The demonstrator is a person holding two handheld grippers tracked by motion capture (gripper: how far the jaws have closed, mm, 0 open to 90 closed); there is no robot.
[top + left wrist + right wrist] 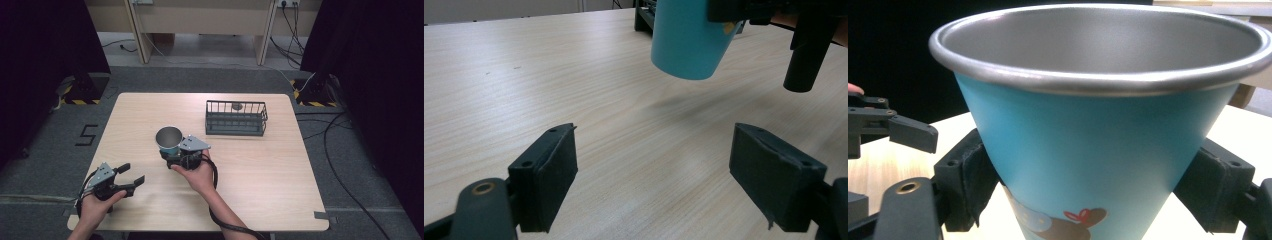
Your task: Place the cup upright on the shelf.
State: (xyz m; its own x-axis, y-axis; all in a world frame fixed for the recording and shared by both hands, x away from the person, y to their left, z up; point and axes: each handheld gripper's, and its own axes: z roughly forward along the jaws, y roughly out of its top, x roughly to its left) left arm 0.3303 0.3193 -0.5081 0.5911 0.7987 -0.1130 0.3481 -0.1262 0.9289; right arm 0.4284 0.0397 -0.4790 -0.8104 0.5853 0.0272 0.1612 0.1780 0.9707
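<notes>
Left hand-held gripper [131, 178]: positioned near the front left corner of the desk [150, 107], to the left of the cup and nearer the person. Its jaws stand wide apart and grip nothing; in the left gripper view bare wood lies between the two pads [546, 175]. It is idle.

Cup [169, 139]: a blue metal cup with a steel rim and interior, upright, mouth up. It is near the centre of the desk, and the left gripper view shows its base clear of the wood with a shadow beneath, so it is lifted, not standing.

Right hand-held gripper [176, 156]: directly behind the cup on the person's side. Its jaws are closed onto the lower wall of the cup, one pad [965, 172] on each side, in contact with the blue surface.

Wire basket [236, 118]: to the right of the cup and farther from the person, well apart from it. A small dark object lies at its rear; what it is cannot be determined.

Step in hand, as judged: carrying the gripped cup. The probable destination is the basket. The next move calls for keeping the cup upright, moving it right and away, clearing the basket's rim, then lowering before releasing.
</notes>
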